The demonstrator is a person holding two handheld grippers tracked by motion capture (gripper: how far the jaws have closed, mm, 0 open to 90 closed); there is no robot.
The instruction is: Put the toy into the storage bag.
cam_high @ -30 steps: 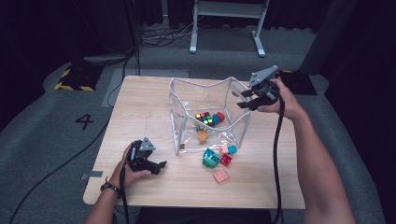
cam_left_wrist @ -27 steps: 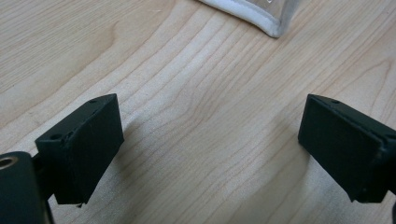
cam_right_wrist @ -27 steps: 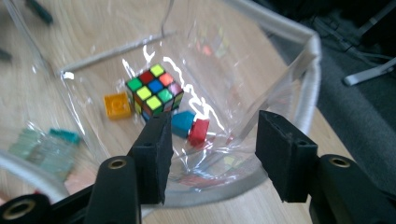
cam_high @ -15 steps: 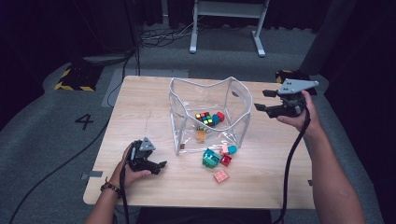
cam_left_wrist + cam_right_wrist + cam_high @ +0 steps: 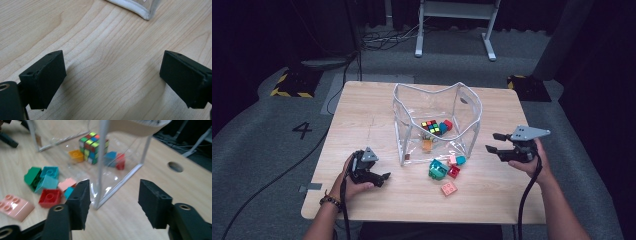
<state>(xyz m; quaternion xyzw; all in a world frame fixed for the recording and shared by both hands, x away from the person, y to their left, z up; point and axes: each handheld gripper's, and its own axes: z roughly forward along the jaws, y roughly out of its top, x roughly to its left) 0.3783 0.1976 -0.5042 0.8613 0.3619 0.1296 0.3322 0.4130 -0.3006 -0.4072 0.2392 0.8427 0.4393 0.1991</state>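
Note:
A clear bag (image 5: 472,102) with white edging stands open at the table's middle. Inside it lie a colour cube (image 5: 431,126), blue and red bricks (image 5: 445,125) and an orange brick (image 5: 427,145). My right gripper (image 5: 493,142) hovers low to the right of the bag and points at it. Its jaws are open and have just been closing, with nothing between them. In the right gripper view (image 5: 113,195) the bag's corner seam (image 5: 101,157) rises just beyond the jaws, with the cube (image 5: 91,146) behind it. My left gripper (image 5: 382,177) rests open on the table's front left, empty (image 5: 112,72).
Loose bricks lie in front of the bag: green and teal ones (image 5: 438,169), a red one (image 5: 454,171), a pink one (image 5: 448,188). The right gripper view shows the red (image 5: 50,197) and pink (image 5: 13,206) bricks at its left. A bag corner (image 5: 143,12) lies ahead of the left gripper.
My right gripper has moved from over the bag's right rim out to the right, then down and nearer the table's front. The left gripper has stayed put.

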